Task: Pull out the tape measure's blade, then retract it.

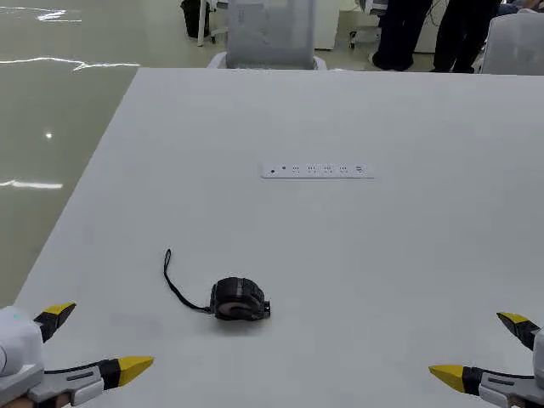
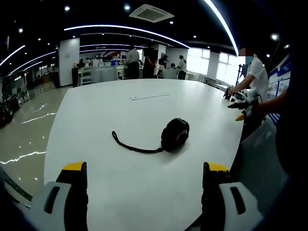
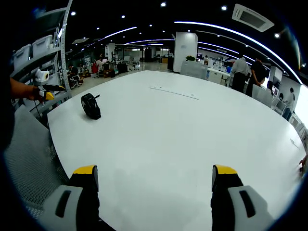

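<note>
A black tape measure [image 1: 240, 299] lies on the white table [image 1: 340, 238], its black wrist strap [image 1: 177, 285] trailing to the left; no blade shows. In the left gripper view the tape measure [image 2: 175, 134] sits a little right of centre ahead of the jaws. My left gripper [image 1: 100, 340] is at the near left edge, open and empty, its yellow-tipped jaws wide apart [image 2: 144, 168]. My right gripper [image 1: 484, 348] is at the near right corner, open and empty [image 3: 156, 171]. From there the tape measure [image 3: 90, 106] lies far to the left.
A white power strip [image 1: 317, 171] is set flat in the table's middle. A grey chair [image 1: 270, 34] stands at the far edge, and people [image 1: 433, 34] stand beyond the far right corner. Glossy floor lies left of the table.
</note>
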{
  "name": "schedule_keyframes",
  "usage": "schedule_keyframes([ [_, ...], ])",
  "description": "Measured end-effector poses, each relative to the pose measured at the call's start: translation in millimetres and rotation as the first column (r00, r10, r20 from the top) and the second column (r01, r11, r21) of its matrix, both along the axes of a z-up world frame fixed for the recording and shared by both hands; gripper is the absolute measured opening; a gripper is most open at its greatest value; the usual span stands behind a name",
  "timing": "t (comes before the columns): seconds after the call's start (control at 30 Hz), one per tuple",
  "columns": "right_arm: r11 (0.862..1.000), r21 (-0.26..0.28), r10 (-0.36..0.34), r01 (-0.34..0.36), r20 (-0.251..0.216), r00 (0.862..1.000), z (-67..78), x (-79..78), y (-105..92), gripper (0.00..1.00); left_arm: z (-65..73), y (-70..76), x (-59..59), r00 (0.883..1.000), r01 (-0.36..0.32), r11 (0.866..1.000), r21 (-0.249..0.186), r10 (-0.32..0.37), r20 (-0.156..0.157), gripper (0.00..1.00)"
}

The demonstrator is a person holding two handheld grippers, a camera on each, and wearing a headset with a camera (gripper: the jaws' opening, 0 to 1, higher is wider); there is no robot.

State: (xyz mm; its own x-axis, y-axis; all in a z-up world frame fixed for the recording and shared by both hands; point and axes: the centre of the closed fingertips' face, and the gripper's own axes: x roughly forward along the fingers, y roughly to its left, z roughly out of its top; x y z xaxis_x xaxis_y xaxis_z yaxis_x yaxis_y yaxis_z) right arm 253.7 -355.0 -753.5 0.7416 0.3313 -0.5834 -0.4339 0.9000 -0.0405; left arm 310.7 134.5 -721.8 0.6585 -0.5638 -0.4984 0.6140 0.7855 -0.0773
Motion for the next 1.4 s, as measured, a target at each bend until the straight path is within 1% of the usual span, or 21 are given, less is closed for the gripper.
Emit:
schedule_keyframes([
  [0.03,1.000,-0.001,0.007,-0.007,0.002,1.000,1.6,0.4,1.6,1.00,3.3,-2.1,3.0,1.000,-0.003,1.000,-0.020,0.003,0.000,0.99],
  [0.07,1.000,-0.002,0.010,-0.010,0.001,1.000,2.3,0.5,2.5,1.00,5.6,-2.8,4.9,1.000,-0.004,1.000,-0.025,0.004,0.002,0.99],
  [0.17,1.000,-0.004,0.020,-0.020,-0.002,1.000,1.9,2.3,2.8,1.00,6.5,-6.9,8.9,1.000,0.013,1.000,-0.012,-0.012,0.007,0.99],
  [0.27,0.999,-0.001,0.035,-0.035,-0.003,0.999,2.0,6.7,3.5,1.00,9.2,-14.7,10.7,0.999,0.038,0.999,-0.010,-0.038,0.004,0.99],
  [0.4,0.998,0.004,0.066,-0.066,0.001,0.998,3.5,9.3,11.0,0.99,12.2,-24.3,13.1,0.997,0.073,0.997,0.000,-0.073,0.004,0.99],
  [0.5,0.996,0.005,0.085,-0.085,0.004,0.996,3.7,15.6,13.6,0.99,11.4,-31.6,14.5,0.994,0.110,0.994,0.012,-0.110,-0.002,0.98],
  [0.6,0.993,0.002,0.115,-0.115,0.012,0.993,7.3,21.2,24.2,0.99,8.3,-40.6,16.4,0.987,0.161,0.986,0.037,-0.161,-0.009,0.98],
  [0.7,0.988,0.002,0.152,-0.152,0.006,0.988,7.6,25.1,33.4,0.99,7.6,-47.2,21.8,0.984,0.176,0.984,0.030,-0.175,-0.017,0.98],
  [0.77,0.985,0.001,0.172,-0.172,0.001,0.985,7.6,27.1,37.9,0.99,6.1,-52.1,24.8,0.981,0.195,0.980,0.039,-0.195,-0.017,0.98],
  [0.9,0.983,0.003,0.183,-0.183,0.000,0.983,9.2,31.3,42.5,0.99,3.1,-59.0,29.6,0.974,0.226,0.973,0.054,-0.225,-0.021,0.98],
  [1.07,0.979,0.005,0.204,-0.203,-0.008,0.979,7.9,33.5,49.6,0.99,1.3,-66.8,32.4,0.968,0.251,0.966,0.059,-0.250,-0.027,0.98],
  [1.17,0.976,0.007,0.217,-0.217,-0.012,0.976,6.7,35.0,54.2,0.99,-0.1,-70.5,33.2,0.961,0.275,0.959,0.071,-0.273,-0.031,0.98],
  [1.27,0.972,0.011,0.234,-0.234,-0.017,0.972,6.5,37.0,60.5,0.98,-0.9,-75.6,33.3,0.952,0.306,0.948,0.090,-0.303,-0.038,0.97],
  [1.37,0.970,0.013,0.242,-0.242,-0.016,0.970,7.3,39.0,64.8,0.98,-2.3,-80.2,34.4,0.942,0.334,0.938,0.090,-0.330,-0.055,0.97],
  [1.4,0.970,0.014,0.243,-0.243,-0.015,0.970,7.6,39.5,65.5,0.98,-2.3,-81.5,34.9,0.940,0.342,0.935,0.094,-0.338,-0.055,0.96],
])
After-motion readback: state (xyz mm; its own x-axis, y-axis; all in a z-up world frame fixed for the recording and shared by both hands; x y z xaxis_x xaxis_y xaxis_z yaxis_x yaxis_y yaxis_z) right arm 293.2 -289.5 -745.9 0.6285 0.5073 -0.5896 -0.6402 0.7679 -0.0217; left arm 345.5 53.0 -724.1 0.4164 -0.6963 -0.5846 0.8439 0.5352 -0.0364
